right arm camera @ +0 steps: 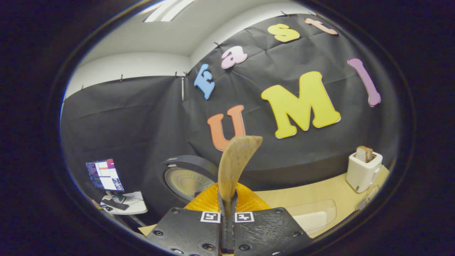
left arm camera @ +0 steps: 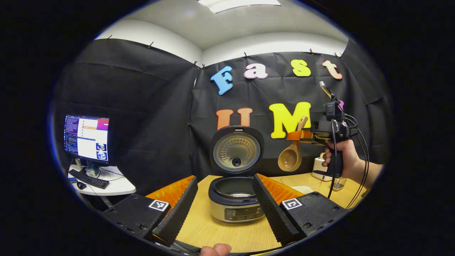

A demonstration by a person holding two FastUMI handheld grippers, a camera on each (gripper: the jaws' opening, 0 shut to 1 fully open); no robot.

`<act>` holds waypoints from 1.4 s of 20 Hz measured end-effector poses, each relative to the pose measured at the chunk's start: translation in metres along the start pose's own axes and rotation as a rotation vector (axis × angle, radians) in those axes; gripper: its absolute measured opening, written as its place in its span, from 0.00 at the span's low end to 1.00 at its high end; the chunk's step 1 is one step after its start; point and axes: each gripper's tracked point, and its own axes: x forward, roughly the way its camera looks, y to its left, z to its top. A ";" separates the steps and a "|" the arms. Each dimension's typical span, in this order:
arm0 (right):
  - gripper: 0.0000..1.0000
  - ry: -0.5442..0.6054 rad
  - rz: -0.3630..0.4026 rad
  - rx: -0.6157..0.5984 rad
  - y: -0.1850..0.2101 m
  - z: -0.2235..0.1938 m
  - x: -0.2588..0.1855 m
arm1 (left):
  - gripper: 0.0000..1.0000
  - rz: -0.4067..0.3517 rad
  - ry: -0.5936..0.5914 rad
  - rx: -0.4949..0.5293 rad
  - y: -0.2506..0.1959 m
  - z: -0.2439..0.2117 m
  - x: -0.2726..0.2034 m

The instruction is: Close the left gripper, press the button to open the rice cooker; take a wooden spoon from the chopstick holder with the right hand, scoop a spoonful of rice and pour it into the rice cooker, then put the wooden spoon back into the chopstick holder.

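Currently the wooden spoon (left arm camera: 290, 156) is clamped by its handle in the right gripper (left arm camera: 302, 135), raised right of the open rice cooker (left arm camera: 235, 199); the left gripper (left arm camera: 222, 208) fingers are spread wide. If tilted, any rice could be spilled onto the bench (left arm camera: 227, 231).

The rice cooker (left arm camera: 235, 204) had a silver body with a dark grey rim and a dark control panel, and the inside of its raised lid (left arm camera: 236, 149) was a dull metal disc ringed with tiny dots, framed in black. The wooden spoon (left arm camera: 290, 156) was a warm, light brown with faint grain along its handle. The desk (left arm camera: 220, 231) was pale wood with fine streaks. The toaster (right arm camera: 363, 170) was cream white, the slice standing in it brown. A small side table (left arm camera: 106, 185) was white, carrying a black keyboard (left arm camera: 89, 179) and a bright monitor (left arm camera: 87, 138). The walls above the black cloth were white.
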 end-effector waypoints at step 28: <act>0.00 -0.066 -0.679 0.046 -0.412 -0.014 -0.121 | 1.00 -0.048 0.019 0.066 -0.037 -0.006 0.005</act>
